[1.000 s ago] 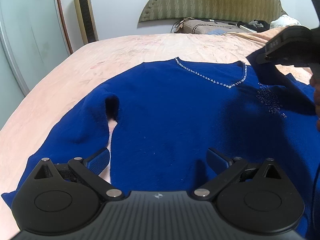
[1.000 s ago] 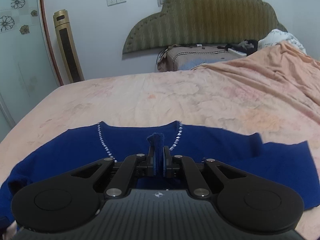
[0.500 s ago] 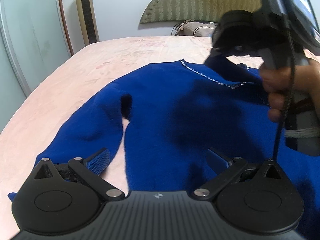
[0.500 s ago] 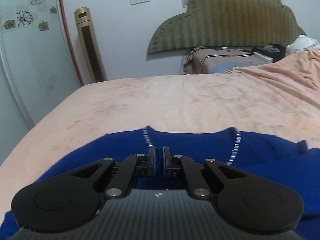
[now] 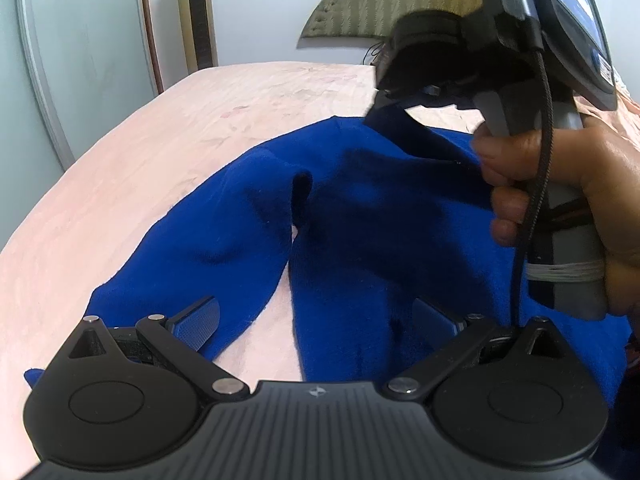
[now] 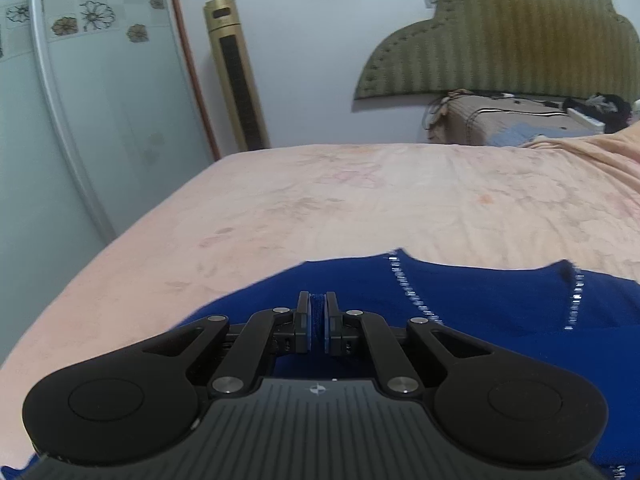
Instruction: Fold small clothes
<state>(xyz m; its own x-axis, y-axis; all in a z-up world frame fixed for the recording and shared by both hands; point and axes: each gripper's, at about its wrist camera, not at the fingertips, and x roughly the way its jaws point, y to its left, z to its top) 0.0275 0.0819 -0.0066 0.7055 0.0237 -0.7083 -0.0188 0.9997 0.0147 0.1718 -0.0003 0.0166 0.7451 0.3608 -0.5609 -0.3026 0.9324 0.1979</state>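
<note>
A bright blue sweater with a beaded neckline lies front up on the peach bed. My right gripper is shut on a fold of the sweater's blue fabric and holds it above the chest. In the left wrist view that gripper hangs over the sweater's upper part, with a strip of blue fabric trailing down from it, and a hand grips its handle. My left gripper stands open low over the sweater's near edge, nothing between its fingers; its left pad is over the sleeve.
The peach bedspread stretches wide to the left and beyond the sweater. A padded green headboard, a gold tower fan and a cluttered nightstand stand at the far wall. A glass wardrobe door lines the left.
My right gripper has carried its pinched fabric leftward across the sweater, from the right shoulder to over the left chest. The left gripper has shifted a little and stays open.
</note>
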